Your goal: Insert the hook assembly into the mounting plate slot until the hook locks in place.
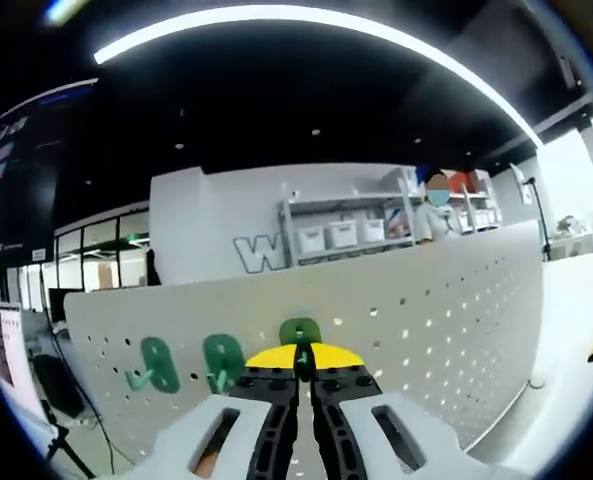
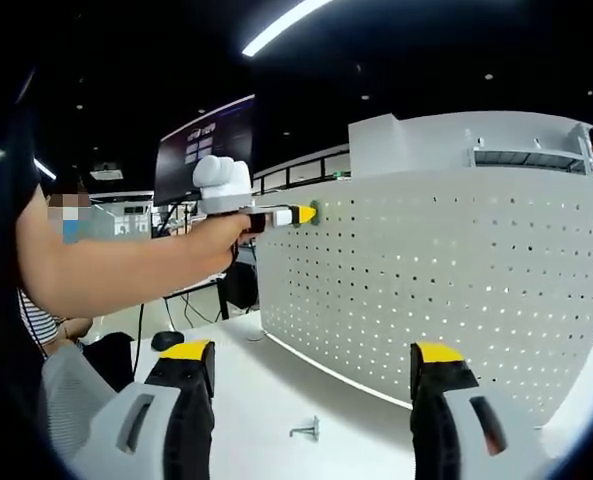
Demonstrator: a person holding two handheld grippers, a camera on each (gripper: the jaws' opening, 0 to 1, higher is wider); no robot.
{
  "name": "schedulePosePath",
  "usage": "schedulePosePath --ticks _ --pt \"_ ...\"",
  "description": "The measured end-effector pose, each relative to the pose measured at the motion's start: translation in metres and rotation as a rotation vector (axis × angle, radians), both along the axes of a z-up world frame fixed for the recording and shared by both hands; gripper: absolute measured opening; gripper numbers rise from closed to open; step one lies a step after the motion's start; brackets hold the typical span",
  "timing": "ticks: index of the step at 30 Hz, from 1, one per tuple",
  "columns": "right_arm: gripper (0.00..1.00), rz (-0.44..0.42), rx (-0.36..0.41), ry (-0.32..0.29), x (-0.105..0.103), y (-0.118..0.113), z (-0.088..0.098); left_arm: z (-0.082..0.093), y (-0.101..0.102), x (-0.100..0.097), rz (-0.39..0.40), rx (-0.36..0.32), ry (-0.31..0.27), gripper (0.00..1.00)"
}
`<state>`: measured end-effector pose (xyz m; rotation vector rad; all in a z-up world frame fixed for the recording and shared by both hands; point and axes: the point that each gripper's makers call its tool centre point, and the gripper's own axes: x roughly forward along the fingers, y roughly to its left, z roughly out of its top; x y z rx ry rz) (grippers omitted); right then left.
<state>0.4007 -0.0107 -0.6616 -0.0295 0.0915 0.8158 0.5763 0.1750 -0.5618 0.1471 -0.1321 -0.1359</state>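
While left gripper (image 1: 303, 372) clamps a green hook (image 1: 300, 335) at the pegboard (image 1: 456, 300), right gripper (image 2: 314, 368) fingers apart.

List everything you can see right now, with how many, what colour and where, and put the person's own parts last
Pegboard: one, white, perforated, upright on the table.
Hooks: three, green; two already on the pegboard, the third hook at the left gripper's tips.
Loose hook: one, grey metal, lying on the table before the pegboard.
Table: one, white.
Shelving: one, white with bins, behind the pegboard.
Monitor: one, dark, background.
Ceiling light strip: one, white, overhead.
Bystander: one, by the shelving.
Left gripper: yellow-tipped, shut on the third hook at the pegboard.
Right gripper: yellow-tipped, open, above the table.
Forearm: one, reaching to the pegboard.
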Motion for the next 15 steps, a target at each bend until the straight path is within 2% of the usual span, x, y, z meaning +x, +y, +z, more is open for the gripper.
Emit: schedulePosePath --ticks 4,15 --pt "0.78 0.001 0.001 0.001 0.0006 -0.0001 0.0002 -0.0001 -0.0016 -0.0004 0.014 0.068 -0.013 0.03" --pt "0.78 0.002 -0.005 0.013 0.0018 0.0014 -0.0035 0.0007 -0.0021 -0.0002 0.017 0.138 -0.029 0.03"
